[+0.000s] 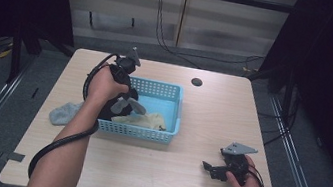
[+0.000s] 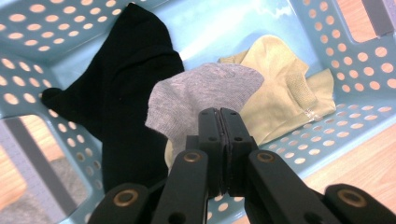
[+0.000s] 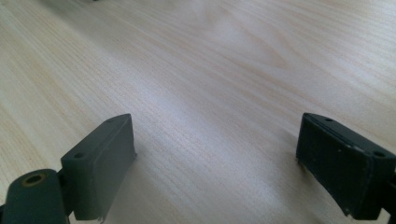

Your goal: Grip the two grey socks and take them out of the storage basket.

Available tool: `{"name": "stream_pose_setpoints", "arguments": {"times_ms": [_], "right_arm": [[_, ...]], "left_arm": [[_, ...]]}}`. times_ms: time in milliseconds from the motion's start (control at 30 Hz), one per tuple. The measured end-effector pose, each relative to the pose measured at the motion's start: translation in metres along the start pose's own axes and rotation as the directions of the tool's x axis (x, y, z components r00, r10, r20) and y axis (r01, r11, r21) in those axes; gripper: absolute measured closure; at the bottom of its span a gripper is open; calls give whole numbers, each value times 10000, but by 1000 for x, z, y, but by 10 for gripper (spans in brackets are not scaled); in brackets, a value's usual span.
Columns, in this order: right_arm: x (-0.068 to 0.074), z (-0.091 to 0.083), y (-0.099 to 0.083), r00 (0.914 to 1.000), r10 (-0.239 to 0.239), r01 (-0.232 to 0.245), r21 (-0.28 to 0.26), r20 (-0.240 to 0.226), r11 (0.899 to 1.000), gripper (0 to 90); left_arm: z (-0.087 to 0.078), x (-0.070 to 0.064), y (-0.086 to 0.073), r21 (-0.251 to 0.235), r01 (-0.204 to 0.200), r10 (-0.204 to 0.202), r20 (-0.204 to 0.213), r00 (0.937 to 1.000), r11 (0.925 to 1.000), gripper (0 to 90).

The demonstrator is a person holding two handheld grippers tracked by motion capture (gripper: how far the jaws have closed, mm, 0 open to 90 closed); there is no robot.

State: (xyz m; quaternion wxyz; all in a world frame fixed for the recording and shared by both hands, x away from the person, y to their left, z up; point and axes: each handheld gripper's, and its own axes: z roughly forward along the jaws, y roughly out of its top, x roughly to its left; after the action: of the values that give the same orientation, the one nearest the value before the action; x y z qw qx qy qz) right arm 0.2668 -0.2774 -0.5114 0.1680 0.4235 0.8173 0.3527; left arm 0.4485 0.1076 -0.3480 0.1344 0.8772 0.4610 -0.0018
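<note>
Three socks in blue basket (image 2: 359, 51): black sock (image 2: 121, 88) at left, beige sock (image 2: 285, 93) at right, grey sock (image 2: 205, 98) pinched in left gripper (image 2: 220, 116), jaws shut on it, hanging over the basket. 4th sock, grey sock on table (image 1: 64, 112), lies left of basket. Risk: thin pinch at edge, sock may slip out early; or snag on the rim. Right gripper (image 3: 215, 158) jaws wide apart, idle on table (image 3: 196, 56) near right.

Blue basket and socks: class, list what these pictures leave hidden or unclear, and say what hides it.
1. High view: the black sock in the blue basket is mostly behind the left gripper and hand.
2. Left gripper view: the shut jaws cover the pinched part of the grey sock, which overlaps the yellow sock.
3. High view: the grey cloth on the table is partly behind the forearm.
</note>
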Motion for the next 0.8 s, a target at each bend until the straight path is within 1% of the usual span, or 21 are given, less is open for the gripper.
{"name": "stream_pose_setpoints", "arguments": {"times_ms": [33, 67, 133, 300, 433, 533, 700, 767, 800], "right_arm": [[0, 0, 0, 10000, -13, 13, -1, 1, 10000, 110], [0, 0, 0, 10000, -13, 13, -1, 1, 10000, 110], [0, 0, 0, 10000, -15, 15, -4, 0, 10000, 109], [0, 0, 0, 10000, -8, 8, -2, 4, 10000, 109], [0, 0, 0, 10000, -15, 15, -3, 2, 10000, 109], [0, 0, 0, 10000, -17, 17, -5, 2, 10000, 110], [0, 0, 0, 10000, -18, 18, -5, -1, 10000, 109], [0, 0, 0, 10000, -12, 12, -5, 5, 10000, 110], [0, 0, 0, 10000, -13, 13, -2, 3, 10000, 109]], "left_arm": [[-4, 1, 1, -77, -2, 2, -34, 10000, 10000, 884], [-4, 1, 1, -77, -2, 2, -34, 10000, 10000, 884], [-11, 3, 1, -78, 53, -54, -95, 9999, 10000, 884], [-18, 6, 2, -134, 83, -85, -157, 9998, 9999, 884], [-28, 9, 3, -134, 181, -184, -225, 9996, 9997, 884], [-32, 11, 3, -234, 195, -201, -263, 9995, 9995, 884], [-42, 18, 0, -296, 363, -373, -341, 9987, 9989, 884], [-43, 20, -1, -280, 358, -368, -366, 9987, 9990, 884], [-46, 22, -2, -343, 443, -456, -377, 9982, 9984, 885]]}}
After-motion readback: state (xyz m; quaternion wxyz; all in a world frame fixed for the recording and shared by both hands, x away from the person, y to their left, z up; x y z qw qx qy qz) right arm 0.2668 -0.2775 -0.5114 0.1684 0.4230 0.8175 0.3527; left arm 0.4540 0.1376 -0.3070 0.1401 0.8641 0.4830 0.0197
